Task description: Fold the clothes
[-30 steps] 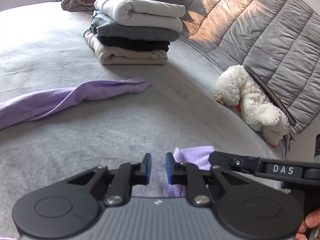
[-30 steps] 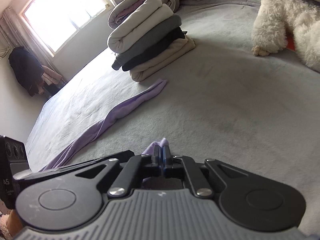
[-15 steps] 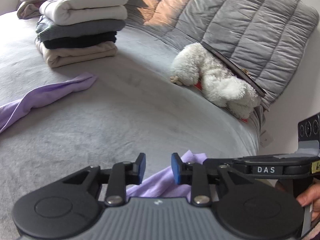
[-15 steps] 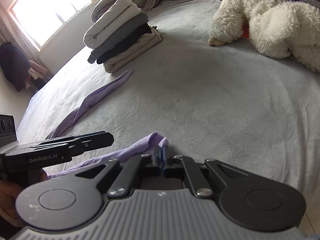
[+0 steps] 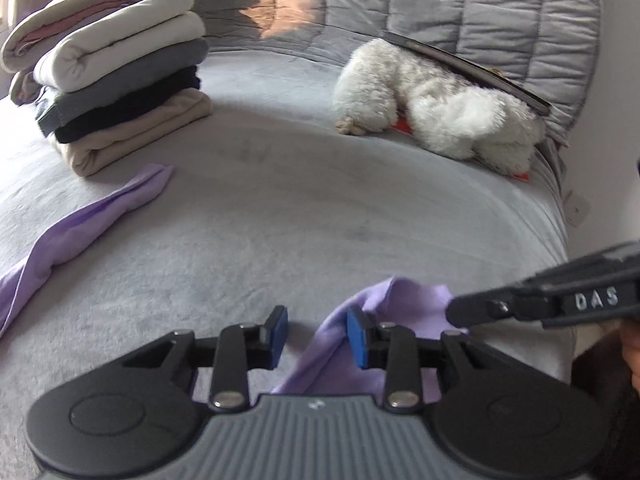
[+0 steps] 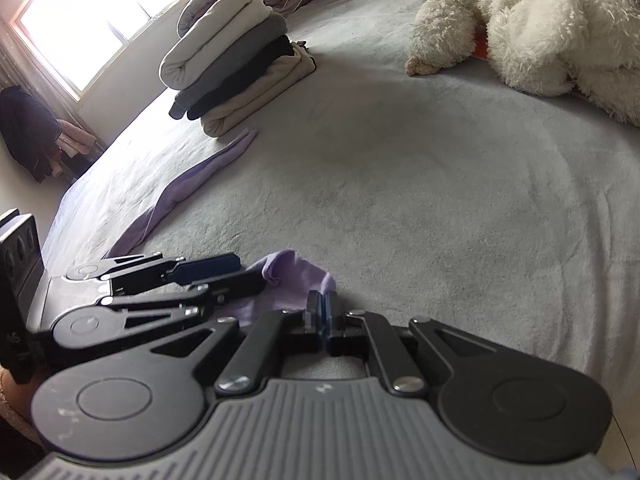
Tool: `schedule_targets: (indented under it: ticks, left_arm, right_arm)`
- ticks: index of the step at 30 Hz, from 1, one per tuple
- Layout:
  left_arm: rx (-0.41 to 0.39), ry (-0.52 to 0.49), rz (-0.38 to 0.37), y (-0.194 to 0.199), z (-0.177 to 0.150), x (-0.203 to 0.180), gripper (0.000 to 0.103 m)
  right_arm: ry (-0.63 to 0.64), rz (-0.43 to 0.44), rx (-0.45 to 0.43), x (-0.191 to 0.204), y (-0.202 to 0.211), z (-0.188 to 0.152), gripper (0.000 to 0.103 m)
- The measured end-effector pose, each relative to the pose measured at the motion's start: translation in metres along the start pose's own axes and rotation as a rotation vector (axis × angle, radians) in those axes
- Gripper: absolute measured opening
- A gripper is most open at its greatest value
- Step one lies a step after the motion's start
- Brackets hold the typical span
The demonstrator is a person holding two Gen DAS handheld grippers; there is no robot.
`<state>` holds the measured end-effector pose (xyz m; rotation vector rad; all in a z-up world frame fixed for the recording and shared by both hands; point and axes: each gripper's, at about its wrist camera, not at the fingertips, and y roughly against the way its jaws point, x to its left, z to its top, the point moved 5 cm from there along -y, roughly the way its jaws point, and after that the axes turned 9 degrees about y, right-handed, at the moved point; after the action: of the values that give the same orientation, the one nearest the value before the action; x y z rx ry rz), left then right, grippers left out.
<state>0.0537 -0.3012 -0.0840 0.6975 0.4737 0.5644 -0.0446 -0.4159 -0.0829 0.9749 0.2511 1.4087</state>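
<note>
Black left tool [image 5: 316, 336], blue pads [image 5: 357, 337], ribbed grey base.

Daylight is flooding in, with fisheye bending at every edge.
The window [image 6: 84, 28] at upper left is blowing out white; the dog [image 5: 436, 108] is looking softly blurred.

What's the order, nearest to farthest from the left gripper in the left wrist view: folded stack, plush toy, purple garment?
1. purple garment, at the left gripper, against its right pad.
2. plush toy, far right.
3. folded stack, far left; too close to call against the toy.

"DAS" on the right gripper [image 5: 452, 316]
</note>
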Motion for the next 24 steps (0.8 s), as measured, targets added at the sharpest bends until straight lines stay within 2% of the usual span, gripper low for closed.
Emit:
schedule_targets:
  ticks: [1, 5, 8, 11, 15, 17, 23, 24]
  left_arm:
    - [-0.009, 0.014, 0.003, 0.001, 0.003, 0.002, 0.033]
    - [0.002, 0.045, -0.061, 0.008, 0.005, 0.004, 0.034]
    - [0.028, 0.040, -0.146, 0.012, 0.003, 0.002, 0.037]
    - [0.049, -0.003, -0.157, 0.009, -0.003, -0.004, 0.044]
    - [0.076, -0.062, -0.166, 0.006, -0.010, -0.013, 0.043]
    - [0.069, -0.069, -0.146, 0.000, -0.010, -0.015, 0.042]
    - [0.042, 0.007, -0.125, -0.008, 0.000, -0.008, 0.023]
    - [0.043, 0.011, -0.126, -0.008, 0.000, -0.008, 0.017]
  right_arm:
    - [-0.004, 0.002, -0.001, -0.001, 0.000, 0.000, 0.003]
    - [-0.010, 0.010, -0.001, -0.002, 0.001, 0.000, 0.003]
    - [-0.013, 0.016, 0.000, -0.003, 0.001, 0.000, 0.003]
    - [-0.015, 0.022, 0.002, -0.003, 0.002, 0.000, 0.003]
    - [-0.018, 0.030, 0.003, -0.004, 0.002, -0.001, 0.003]
    - [-0.019, 0.032, 0.005, -0.004, 0.002, -0.001, 0.003]
    - [-0.008, 0.023, -0.001, -0.004, 0.002, 0.000, 0.006]
    - [-0.003, 0.016, -0.009, -0.004, 0.002, 0.001, 0.014]
